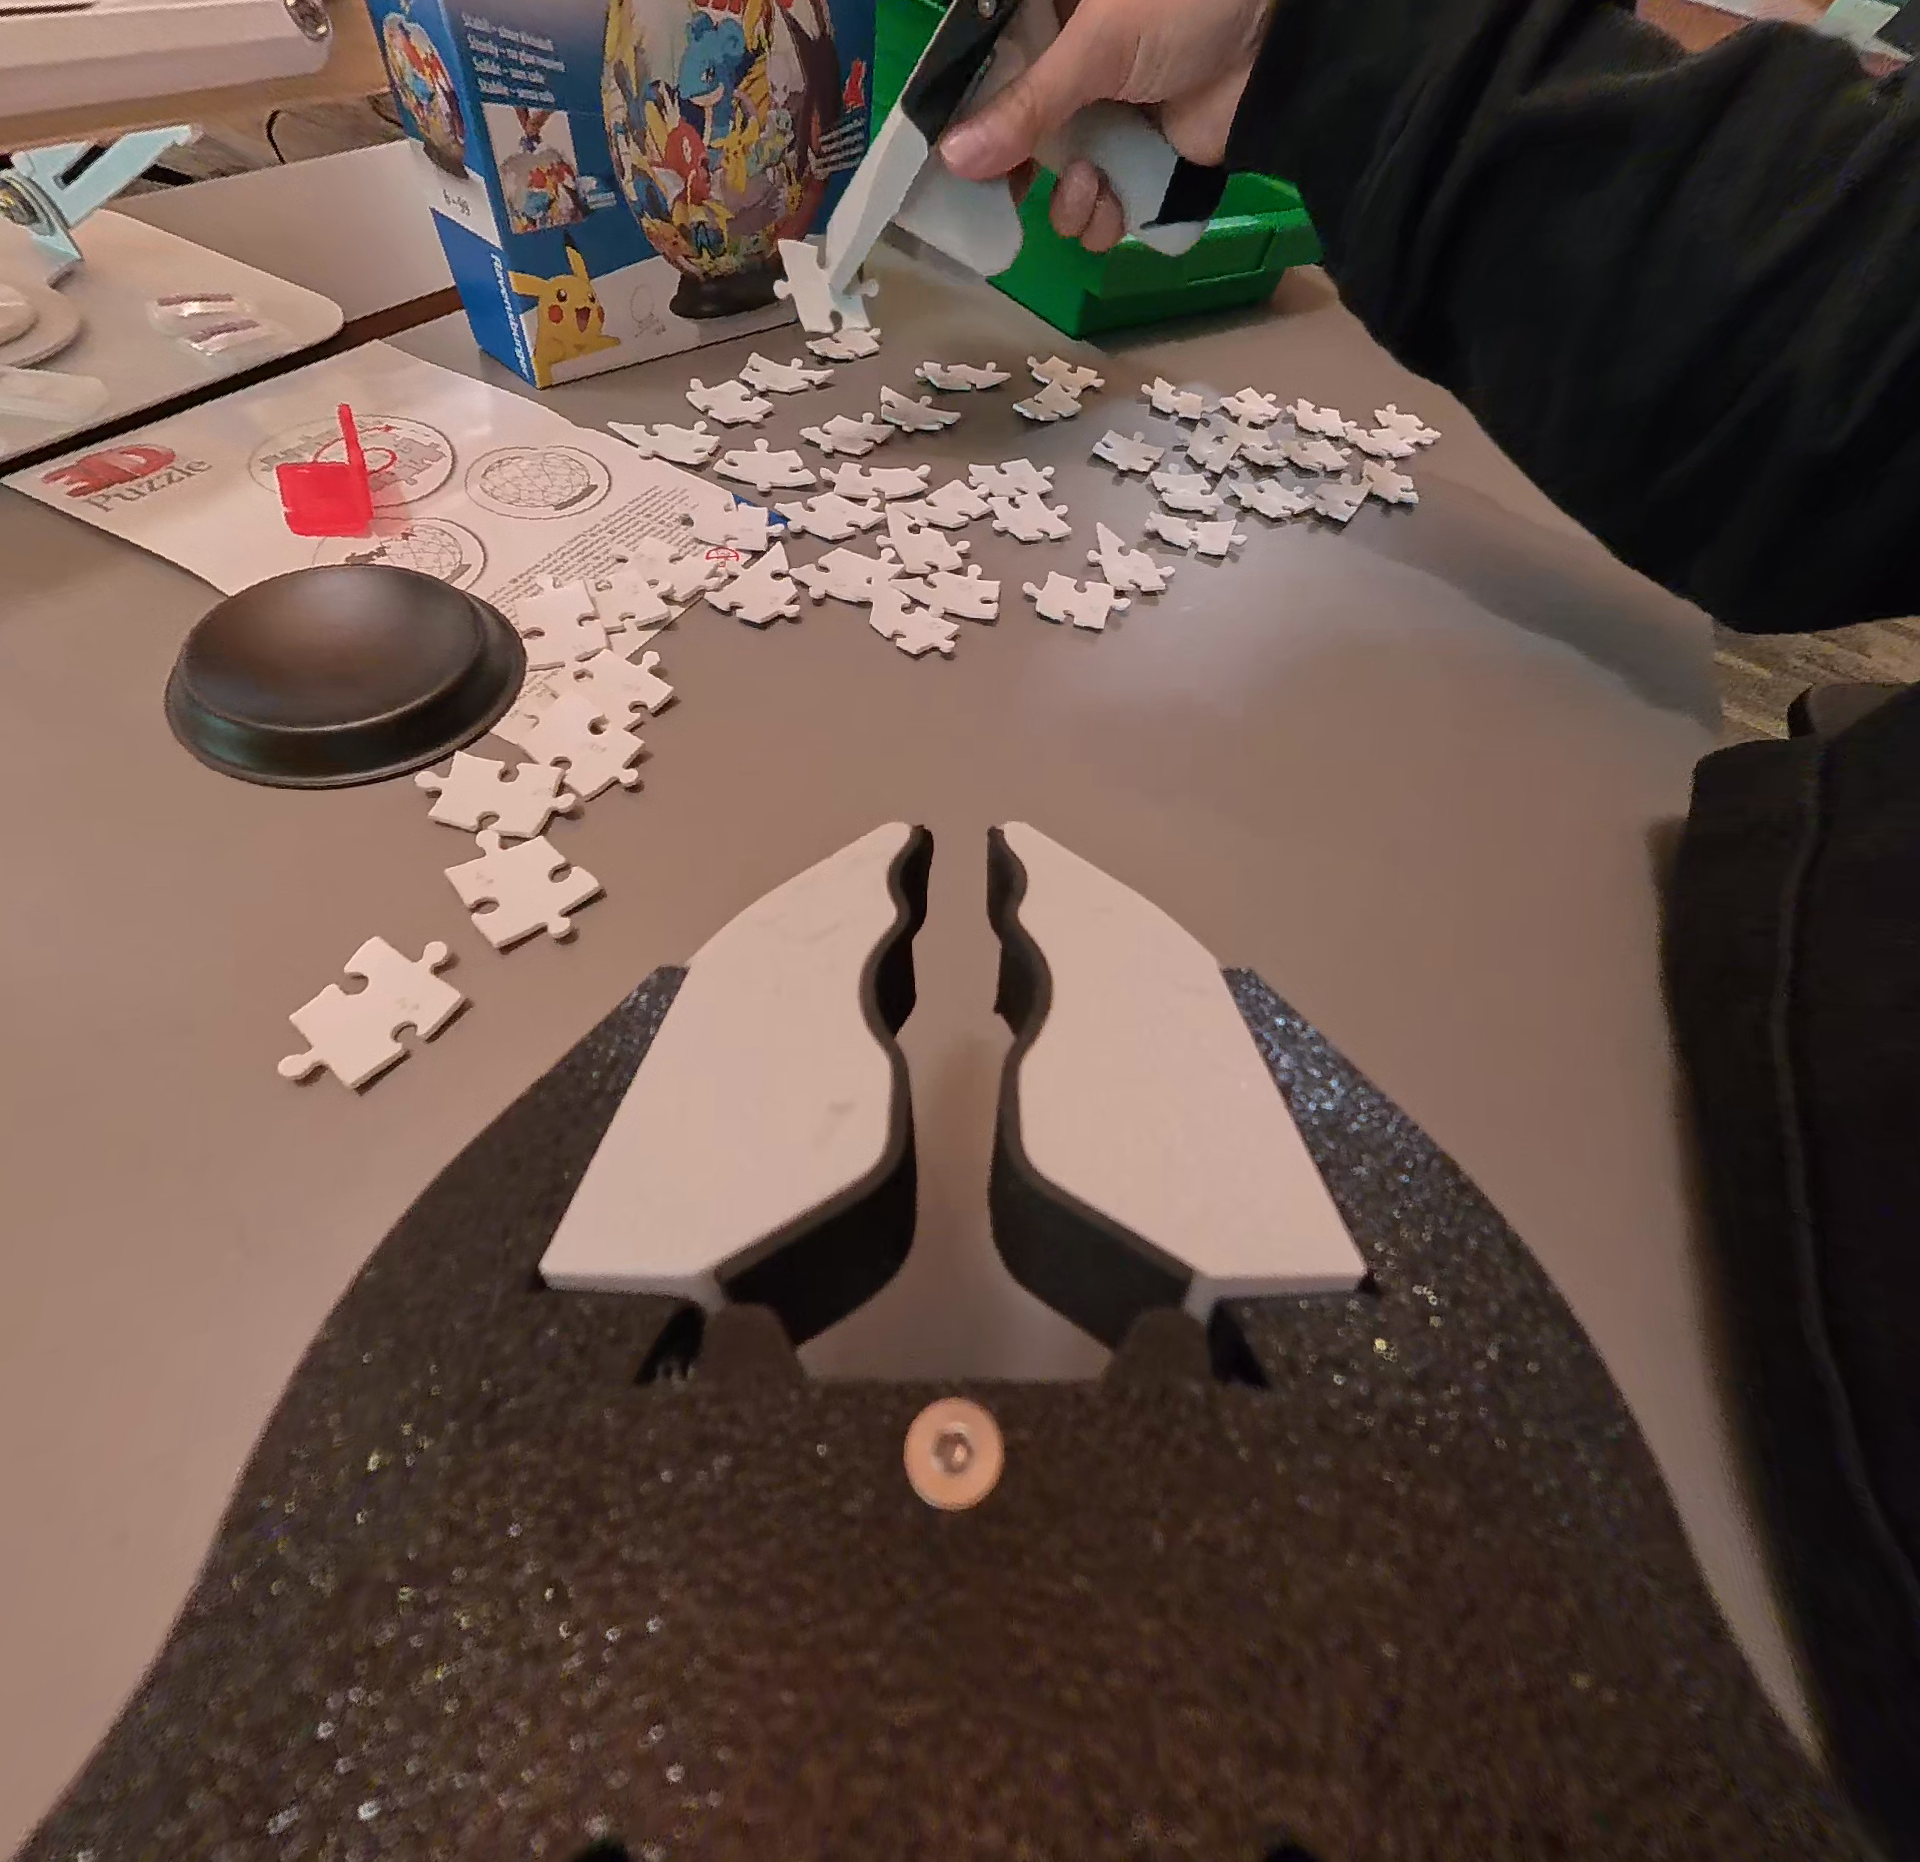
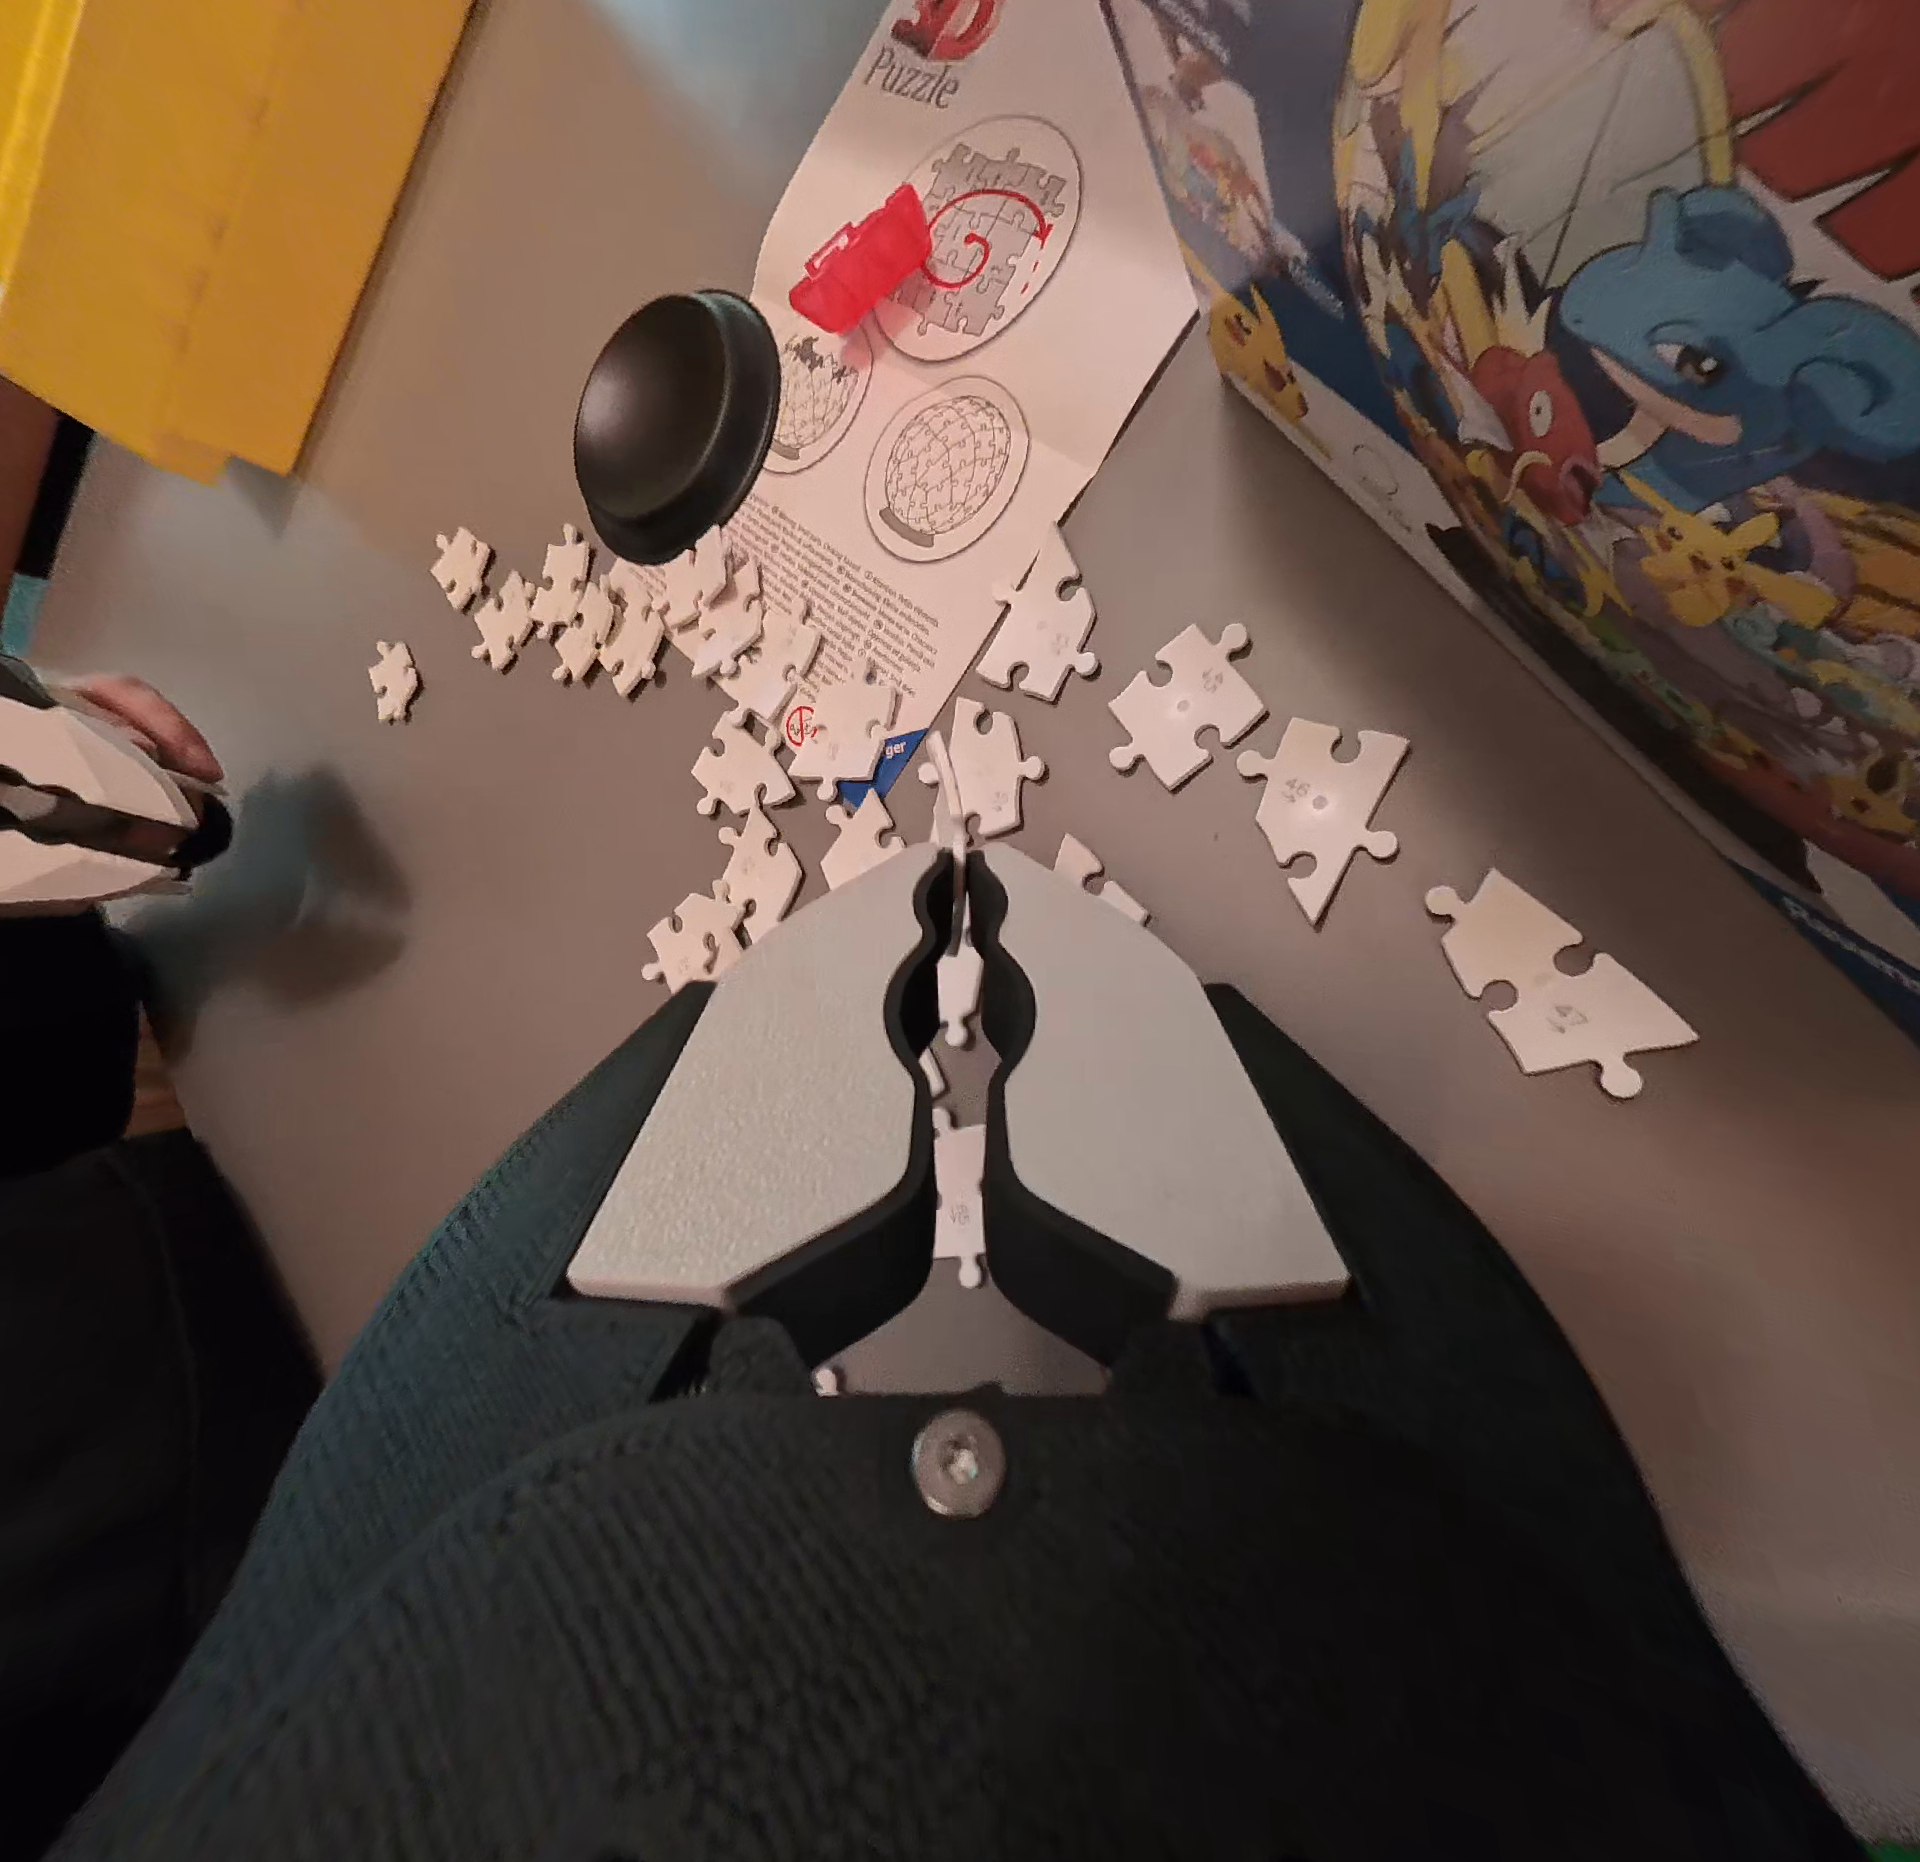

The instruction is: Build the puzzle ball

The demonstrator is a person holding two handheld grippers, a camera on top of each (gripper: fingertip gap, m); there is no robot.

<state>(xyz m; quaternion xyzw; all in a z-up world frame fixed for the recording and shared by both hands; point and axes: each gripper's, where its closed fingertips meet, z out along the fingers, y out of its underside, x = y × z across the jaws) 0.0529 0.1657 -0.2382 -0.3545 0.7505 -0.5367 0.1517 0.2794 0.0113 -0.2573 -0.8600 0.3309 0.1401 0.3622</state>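
Many white puzzle pieces [image 1: 914,524] lie face down and scattered on the grey table [image 1: 1143,773]. A black round stand [image 1: 343,674] sits at the left, also in the right wrist view [image 2: 675,425]. My left gripper [image 1: 958,841] hovers low over bare table, slightly open and empty. My right gripper [image 2: 958,856] is shut on a white puzzle piece [image 2: 948,784], seen edge-on between the tips. In the left wrist view the right gripper [image 1: 857,274] holds that piece [image 1: 816,290] just above the table, in front of the puzzle box [image 1: 623,139].
An instruction sheet [image 1: 436,493] lies at the left with a red plastic part [image 1: 322,482] on it. A green bin [image 1: 1143,243] stands behind the pieces. A yellow box [image 2: 208,171] shows in the right wrist view. A dark-sleeved arm [image 1: 1558,254] crosses the right side. Tip to tip, the grippers are about 30 cm apart.
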